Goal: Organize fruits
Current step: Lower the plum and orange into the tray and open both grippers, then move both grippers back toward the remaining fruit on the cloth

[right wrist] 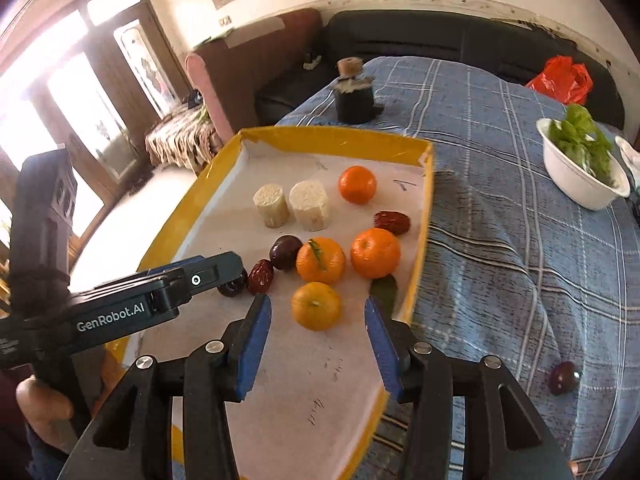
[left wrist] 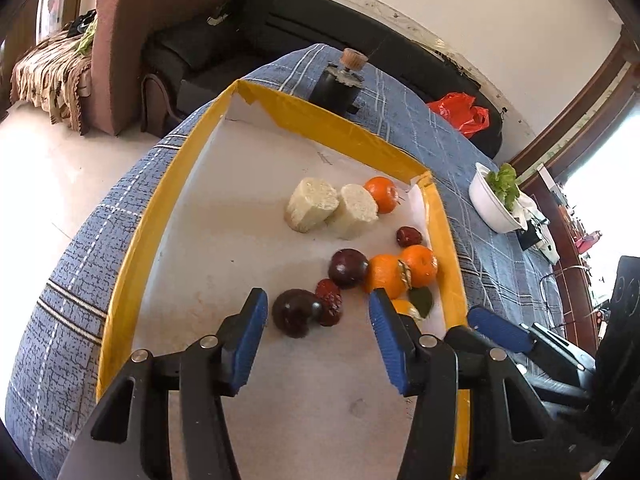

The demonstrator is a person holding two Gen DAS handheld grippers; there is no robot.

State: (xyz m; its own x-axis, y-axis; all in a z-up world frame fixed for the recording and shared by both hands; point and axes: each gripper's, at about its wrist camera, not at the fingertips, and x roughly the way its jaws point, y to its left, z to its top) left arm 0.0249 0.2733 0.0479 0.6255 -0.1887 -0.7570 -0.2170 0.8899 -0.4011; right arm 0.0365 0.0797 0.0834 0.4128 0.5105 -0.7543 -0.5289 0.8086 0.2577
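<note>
**Both grippers spread wide over the fruit tray**

Left gripper [left wrist: 318,312], seen from its own camera, fills the bottom of the frame: black plastic arms with silver rivets, ending in ribbed blue pads, jaws parted and holding nothing. Between the pads lie a dark glossy plum [left wrist: 295,312] and a wrinkled red date [left wrist: 330,304] touching it. Above them sits a second plum [left wrist: 348,268], just beside two smooth oranges [left wrist: 402,274] pressed together at right centre. Two pale, fibrous cylinders [left wrist: 330,210] stand side by side mid-frame, with another orange [left wrist: 381,195] at their right and a lone date [left wrist: 409,236] below it. All rest on the white paper floor of a shallow tray [left wrist: 132,240] with shiny yellow taped walls, on a blue checked cloth [left wrist: 72,280]. The right gripper's blue pad [left wrist: 500,330] pokes in at lower right, outside the tray wall.

Right gripper [right wrist: 318,308], from its own camera, is likewise unclenched and empty, pads either side of a fourth orange [right wrist: 316,306] that the left view mostly hides behind a finger. A green leaf [right wrist: 384,290] lies by the right pad. Only this view shows a stray plum [right wrist: 563,378] on the cloth at lower right, well apart from the tray, and the left gripper's black body [right wrist: 160,300] reaching in from the left edge. A white bowl of greens [right wrist: 580,172] sits at upper right.
</note>
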